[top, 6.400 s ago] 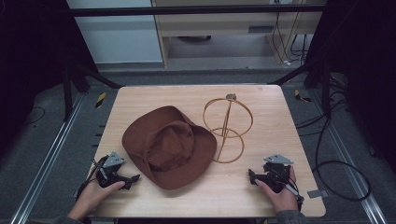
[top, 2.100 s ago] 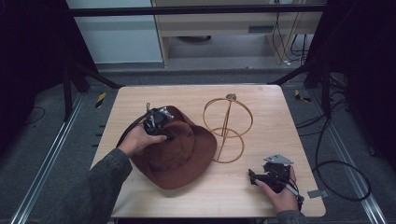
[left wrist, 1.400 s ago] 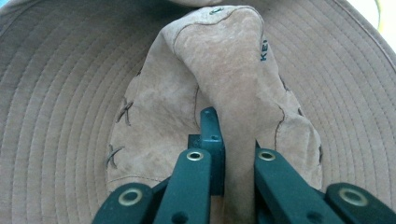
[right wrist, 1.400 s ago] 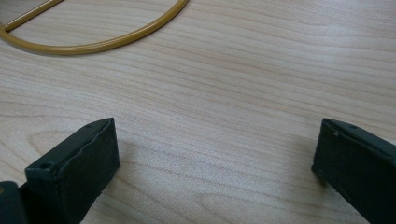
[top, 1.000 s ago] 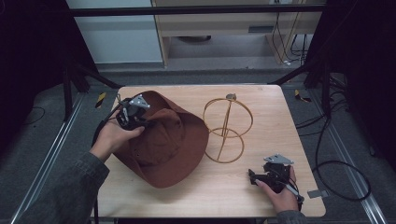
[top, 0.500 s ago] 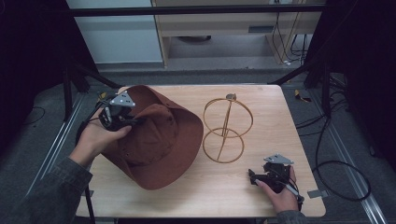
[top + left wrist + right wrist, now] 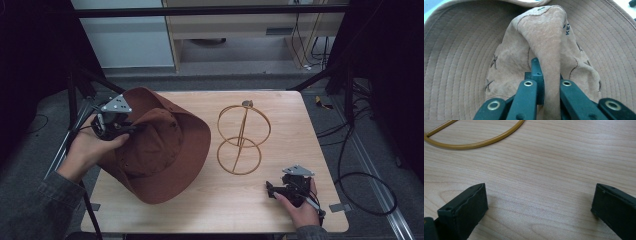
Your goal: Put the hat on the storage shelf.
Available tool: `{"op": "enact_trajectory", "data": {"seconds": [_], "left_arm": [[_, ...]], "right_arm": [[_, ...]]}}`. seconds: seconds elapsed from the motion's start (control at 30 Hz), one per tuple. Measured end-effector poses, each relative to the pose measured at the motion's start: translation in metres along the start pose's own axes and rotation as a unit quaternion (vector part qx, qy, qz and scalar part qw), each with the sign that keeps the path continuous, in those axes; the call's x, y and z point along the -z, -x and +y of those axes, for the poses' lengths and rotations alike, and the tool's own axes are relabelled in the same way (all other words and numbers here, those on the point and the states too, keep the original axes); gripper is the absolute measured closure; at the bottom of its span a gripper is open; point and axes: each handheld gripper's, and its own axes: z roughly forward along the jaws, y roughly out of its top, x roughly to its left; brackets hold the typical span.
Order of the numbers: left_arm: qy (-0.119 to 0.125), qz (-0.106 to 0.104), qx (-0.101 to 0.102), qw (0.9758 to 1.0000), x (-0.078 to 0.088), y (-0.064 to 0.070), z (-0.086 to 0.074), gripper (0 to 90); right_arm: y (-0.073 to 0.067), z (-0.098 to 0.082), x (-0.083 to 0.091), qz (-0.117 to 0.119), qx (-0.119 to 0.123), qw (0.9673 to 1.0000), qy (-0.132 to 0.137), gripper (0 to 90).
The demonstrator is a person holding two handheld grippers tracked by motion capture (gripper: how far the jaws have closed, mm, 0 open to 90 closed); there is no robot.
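Left tongs (image 7: 131,128) pinching hat (image 7: 165,150), hat lifted and tilted leftward off table centre

Left gripper (image 7: 131,128) clamps the hat (image 7: 160,145), tilted off the table (image 7: 295,125). Wire stand (image 7: 243,137) upright at centre. Right gripper (image 7: 272,189) rests near the front edge.

The hat (image 7: 160,150) was a warm reddish brown in the high view and a paler tan suede in the left gripper view (image 7: 549,40) — its brim ringed with concentric rows of stitching, its crown marked with small dark cross-stitches and a few dark printed letters. The wire stand (image 7: 243,137) was a brassy gold, and the table (image 7: 280,105) beneath it was pale wood with a fine, streaky grain. Both the left gripper (image 7: 116,124) and the right gripper (image 7: 289,187) were black — each topped with a grey plate, the left one's jaws studded with brass-coloured rivets.
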Motion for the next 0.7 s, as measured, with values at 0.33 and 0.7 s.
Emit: {"op": "enact_trajectory", "data": {"seconds": [0.33,0.7], "left_arm": [[0.04,0.012,0.002,0.9991,0.033,0.001,0.011,88.5],[0.067,0.014,-0.029,0.9972,0.059,0.011,0.061,88.5]], "right_arm": [[0.0,0.0,0.0,0.0,0.0,1.0,0.0,0.5],[0.0,0.0,0.0,0.0,0.001,1.0,0.0,0.5]]}}
